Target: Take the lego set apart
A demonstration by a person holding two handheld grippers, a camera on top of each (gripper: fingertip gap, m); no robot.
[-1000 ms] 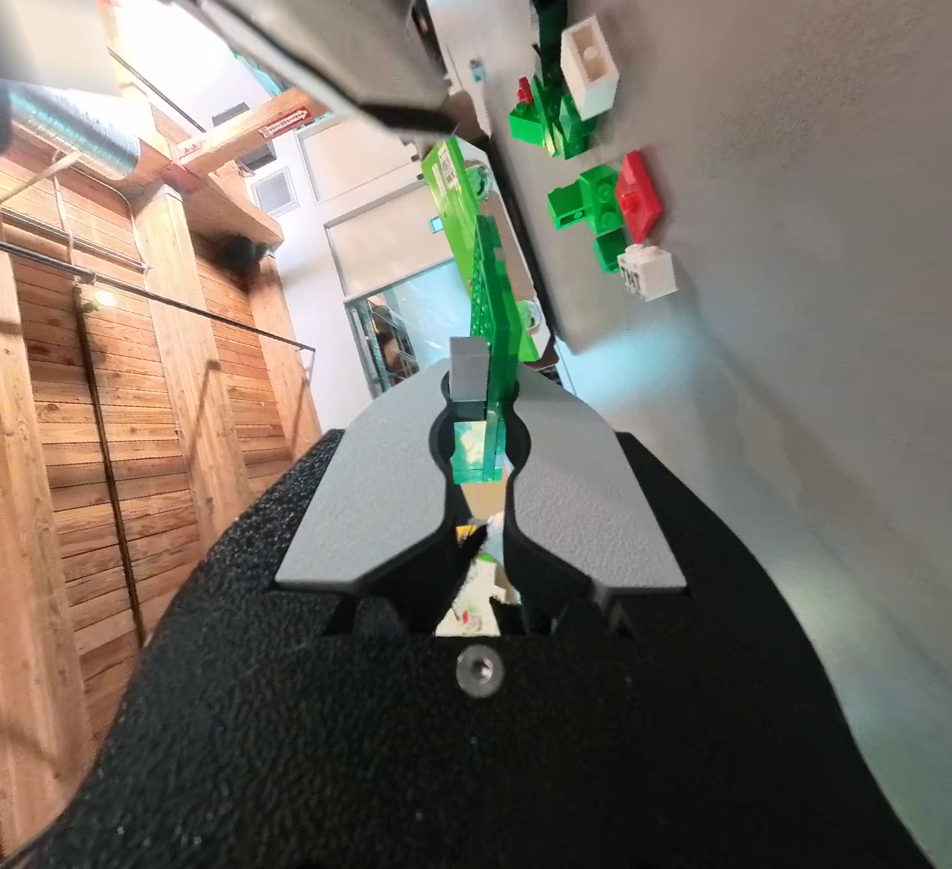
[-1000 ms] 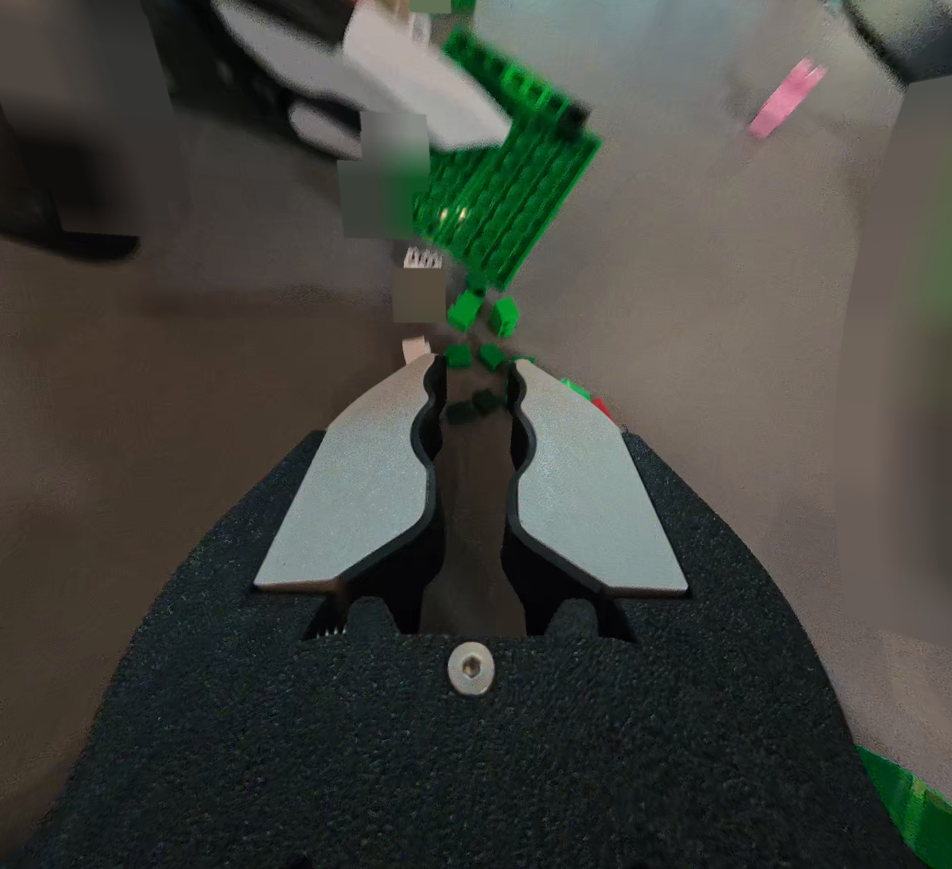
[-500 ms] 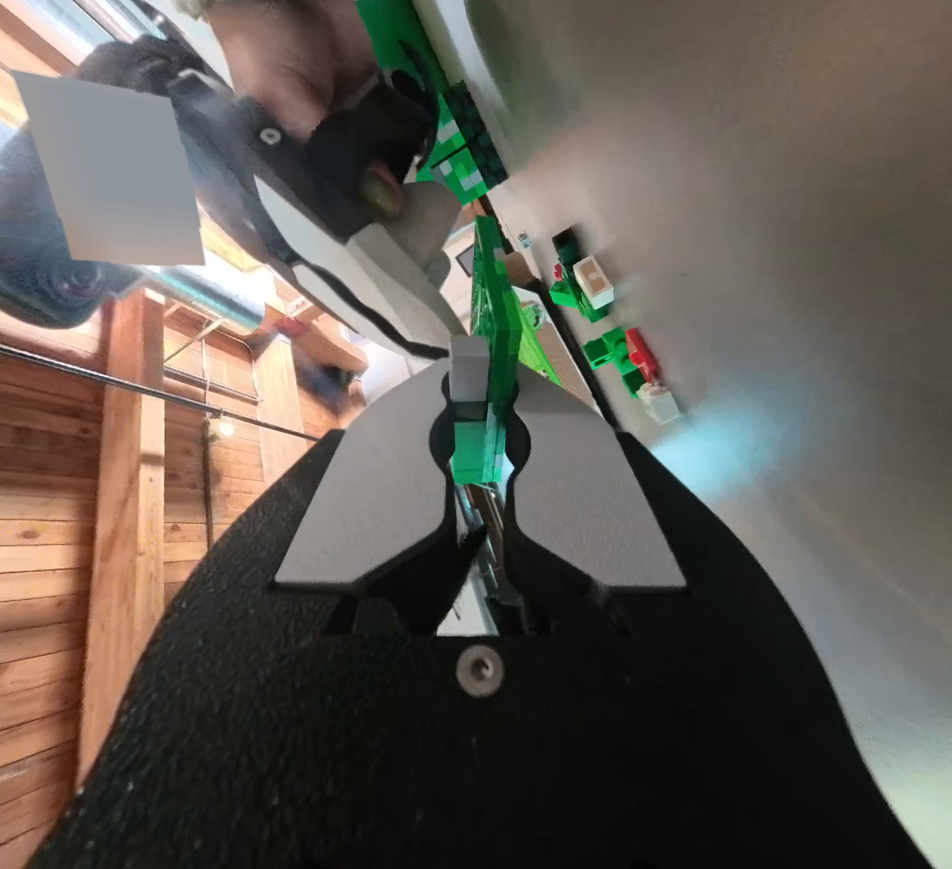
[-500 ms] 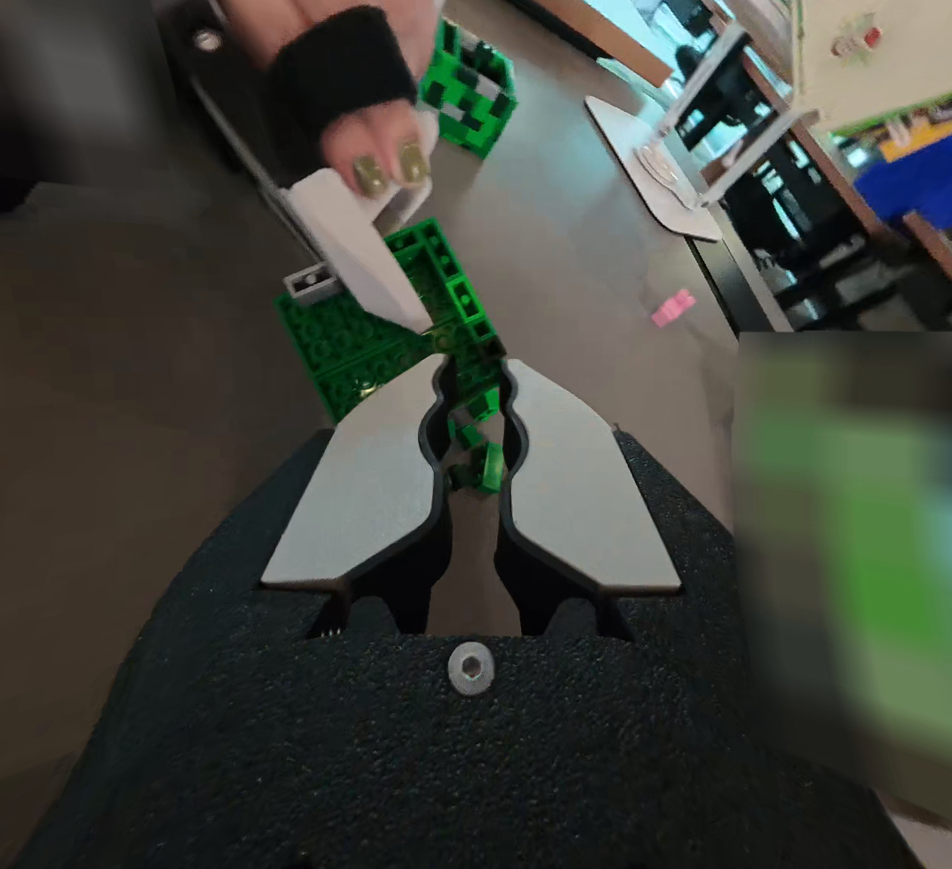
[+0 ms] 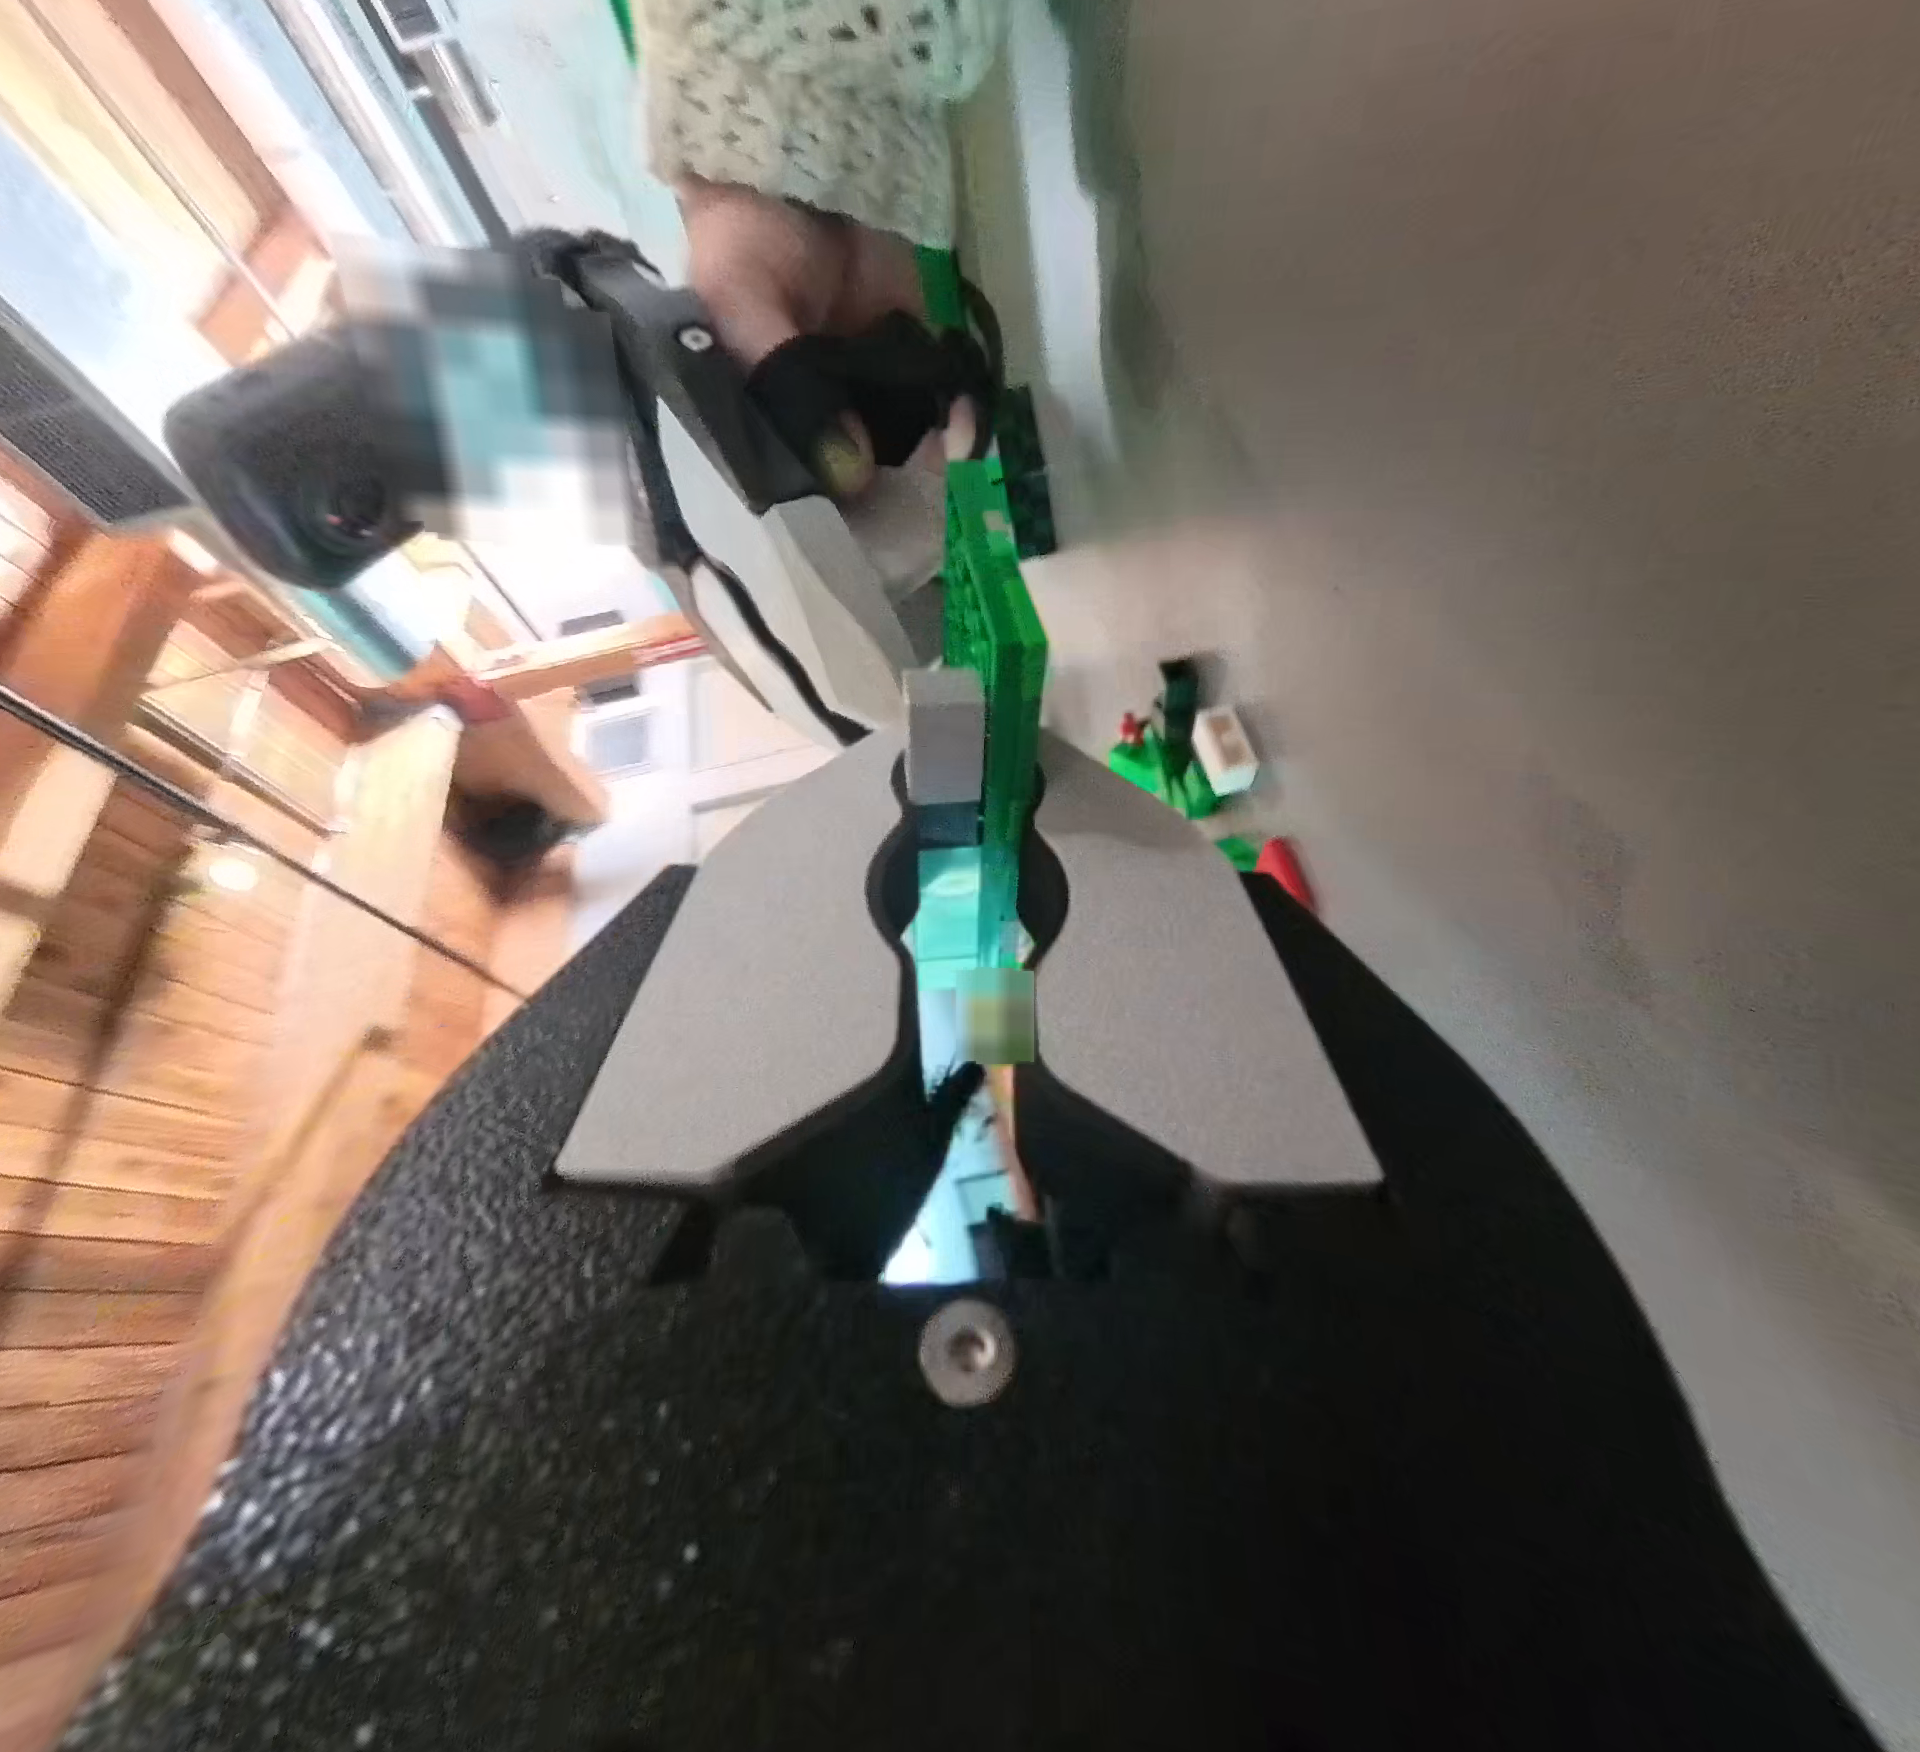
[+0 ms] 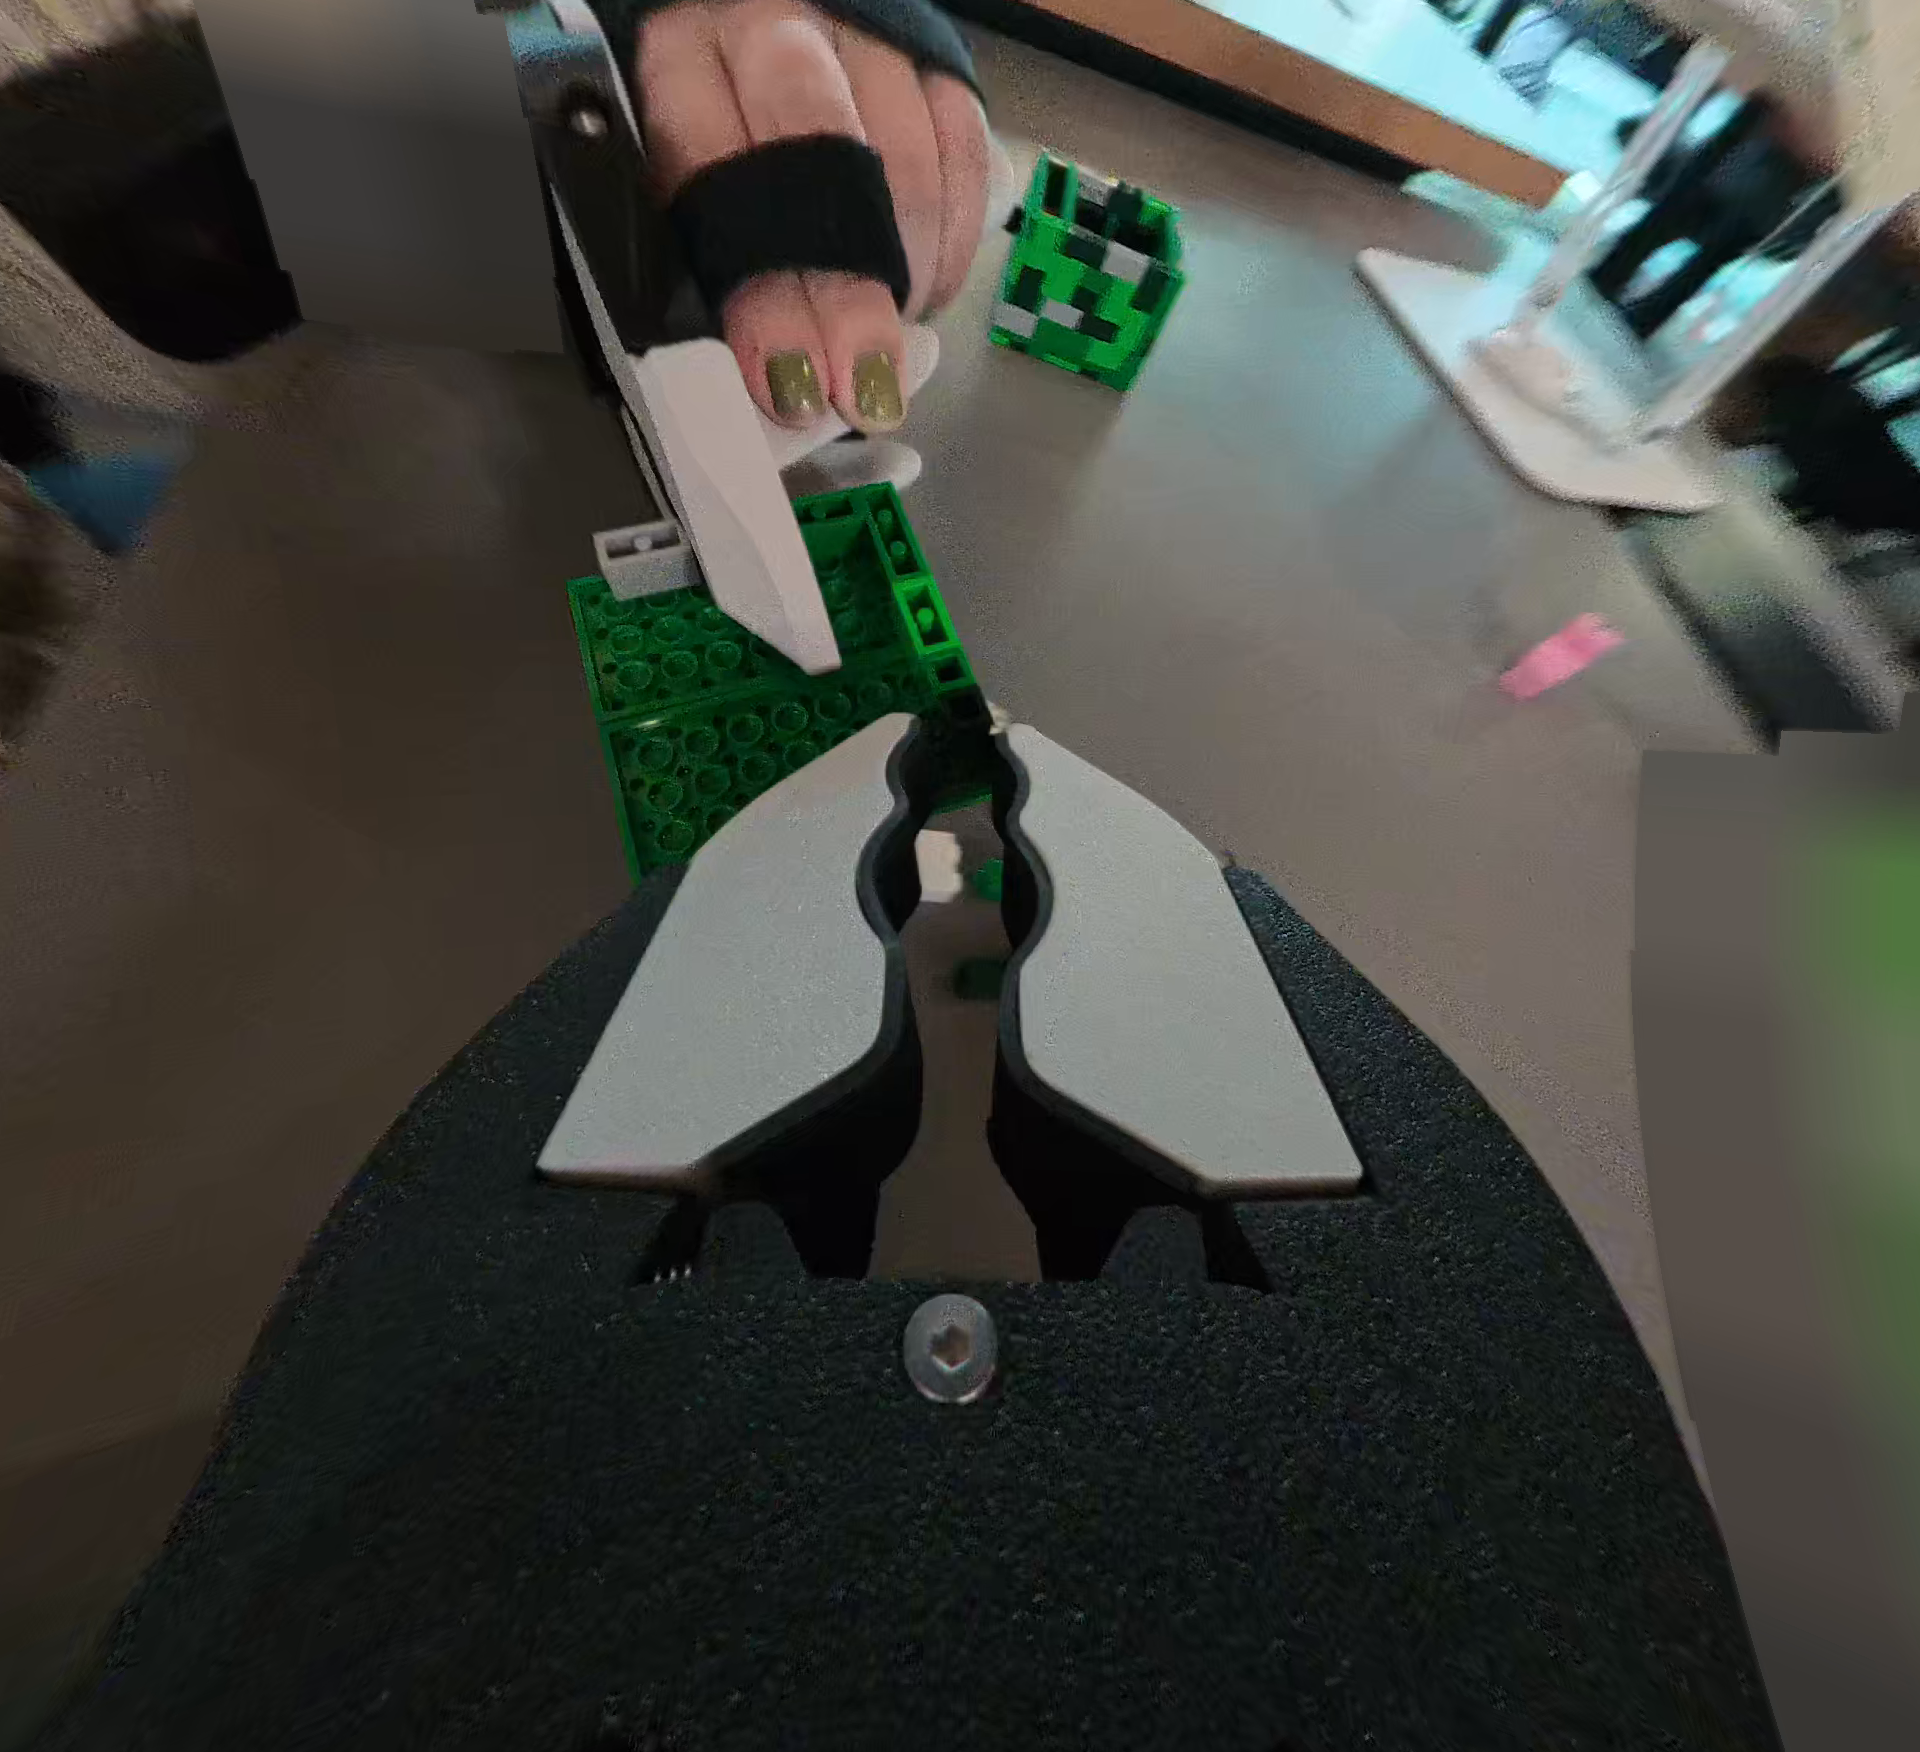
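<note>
My left gripper (image 5: 971, 746) is shut on the edge of a green studded plate (image 5: 1003, 642), which it holds upright above the grey table (image 5: 1558, 559). A small grey brick (image 5: 940, 736) sits on the plate at my fingertips. In the right wrist view the plate (image 6: 707, 715) carries a low green wall (image 6: 914, 601) and the grey brick (image 6: 639, 559). The left gripper's white finger (image 6: 748, 539) lies across the plate. My right gripper (image 6: 958, 736) has closed on a dark brick at the wall's near corner.
A green, black and grey brick cube (image 6: 1086, 289) stands on the table behind the plate. Loose green, red and white bricks (image 5: 1195, 746) lie on the table under the grippers. A pink piece (image 6: 1558, 663) and a white stand base (image 6: 1558, 414) are to the right.
My right gripper has come up to the plate and its jaws have narrowed onto the wall's corner. The left gripper has kept its hold and turned the plate towards the right gripper.
</note>
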